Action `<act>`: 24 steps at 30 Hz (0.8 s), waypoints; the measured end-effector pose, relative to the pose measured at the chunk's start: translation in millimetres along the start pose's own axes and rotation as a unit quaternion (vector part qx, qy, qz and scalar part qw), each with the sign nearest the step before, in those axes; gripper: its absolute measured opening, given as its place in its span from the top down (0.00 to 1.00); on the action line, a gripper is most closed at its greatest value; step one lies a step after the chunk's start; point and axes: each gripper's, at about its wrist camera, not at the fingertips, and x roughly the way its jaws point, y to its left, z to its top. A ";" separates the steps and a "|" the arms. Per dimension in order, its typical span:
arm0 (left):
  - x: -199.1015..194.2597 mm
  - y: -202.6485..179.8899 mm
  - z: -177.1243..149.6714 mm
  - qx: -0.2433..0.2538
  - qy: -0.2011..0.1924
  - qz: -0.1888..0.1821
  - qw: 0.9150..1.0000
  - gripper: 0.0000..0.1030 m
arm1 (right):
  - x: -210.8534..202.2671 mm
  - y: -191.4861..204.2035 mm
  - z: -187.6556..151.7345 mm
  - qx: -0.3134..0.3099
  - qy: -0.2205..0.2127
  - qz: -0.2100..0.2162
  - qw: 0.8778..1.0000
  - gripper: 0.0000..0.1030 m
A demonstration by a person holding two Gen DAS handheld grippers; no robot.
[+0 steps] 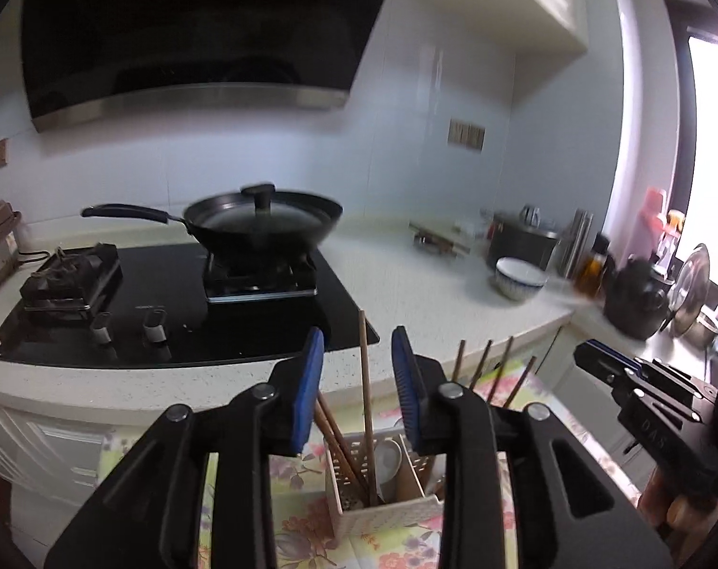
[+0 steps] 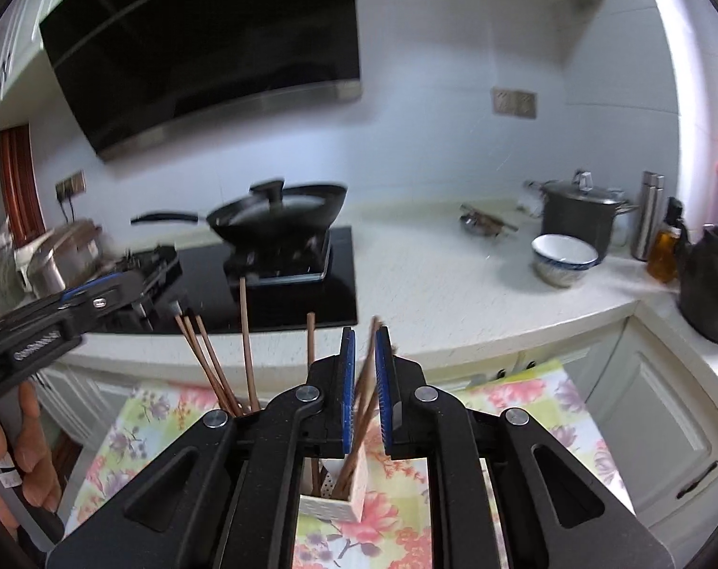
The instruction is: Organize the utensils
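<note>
1. Blue-padded left gripper (image 1: 357, 381) of mine gapes wide around one upright brown wooden chopstick (image 1: 366, 379), not touching it.
2. My right gripper (image 2: 364, 389) pinches a brown chopstick pair (image 2: 364, 393).
3. Both stand in the white perforated plastic utensil holder (image 1: 382, 514).

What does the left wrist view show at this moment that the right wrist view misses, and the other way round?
Only the left wrist view: the open left tool around one upright chopstick without touching it, and a white spoon inside the utensil caddy.

Only the right wrist view: the right tool, nearly shut, with a pair of chopsticks between its pads; whether they press is unclear.

Both: the lidded wok, blue-and-white bowl, dark stockpot and floral tablecloth.
</note>
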 end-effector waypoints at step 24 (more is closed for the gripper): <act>-33.7 4.5 -186.7 -0.020 0.014 -0.020 1.000 0.18 | -17.3 -3.9 -156.2 -0.004 -0.013 -0.012 1.000 0.18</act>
